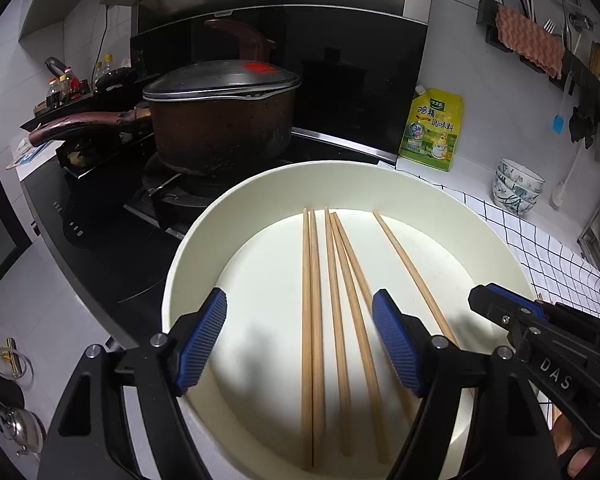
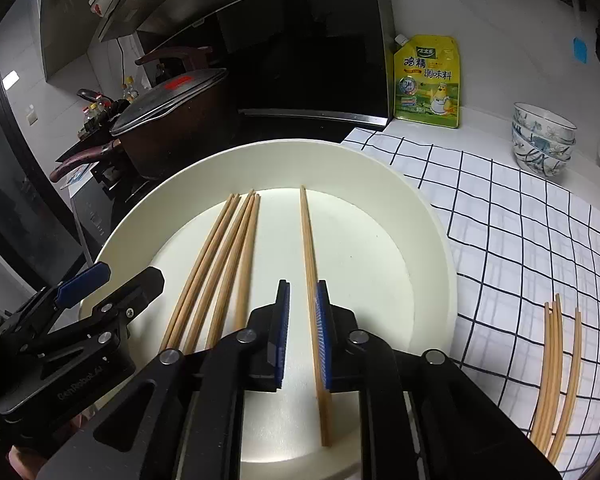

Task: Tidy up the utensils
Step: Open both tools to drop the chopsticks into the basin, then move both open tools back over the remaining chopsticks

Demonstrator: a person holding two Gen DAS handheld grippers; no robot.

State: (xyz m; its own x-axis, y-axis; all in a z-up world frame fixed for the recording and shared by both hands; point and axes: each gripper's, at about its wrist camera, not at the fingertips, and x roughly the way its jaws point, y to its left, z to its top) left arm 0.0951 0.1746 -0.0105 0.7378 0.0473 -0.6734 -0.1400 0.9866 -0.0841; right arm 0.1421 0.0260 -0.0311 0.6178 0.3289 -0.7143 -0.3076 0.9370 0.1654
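Chopsticks [image 1: 332,300] lie in the white bowl [image 1: 236,208]. The left hand-held gripper [image 1: 300,344] is spread over four; the right hand-held gripper [image 2: 302,334] stands narrowly apart around one chopstick [image 2: 310,248], apparently not pinching; close squarely before lifting.

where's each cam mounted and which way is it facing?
Left wrist: on the left gripper, facing down into the bowl at the chopsticks, stove pot beyond; own jaws wide apart, right gripper alongside.
Right wrist: on the right gripper, facing down into the bowl; jaws narrow around a lone chopstick, checked cloth beside.
Shared: bowl, chopsticks, pot, yellow pouch.
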